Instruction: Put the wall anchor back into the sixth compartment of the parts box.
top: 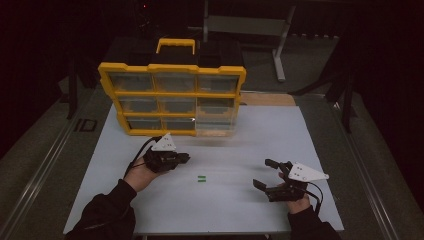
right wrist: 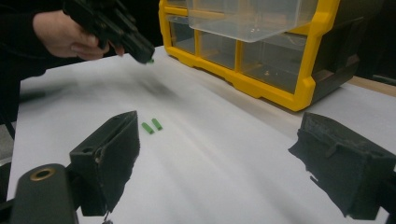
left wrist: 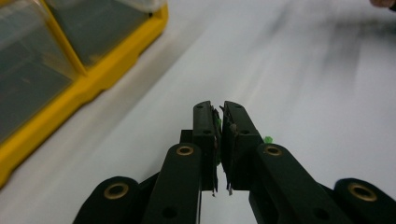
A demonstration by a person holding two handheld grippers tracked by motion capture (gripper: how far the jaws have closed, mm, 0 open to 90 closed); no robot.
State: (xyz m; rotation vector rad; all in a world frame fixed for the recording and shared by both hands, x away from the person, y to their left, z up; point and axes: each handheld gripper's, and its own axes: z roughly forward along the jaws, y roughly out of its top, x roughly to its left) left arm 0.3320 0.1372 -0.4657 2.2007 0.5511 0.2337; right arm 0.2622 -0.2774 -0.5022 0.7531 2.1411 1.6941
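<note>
Left gripper (top: pixel 184 158) jaws closed, raised near the yellow organiser (top: pixel 172 97). Right gripper (top: pixel 266 173) jaws wide, farther from it.
</note>
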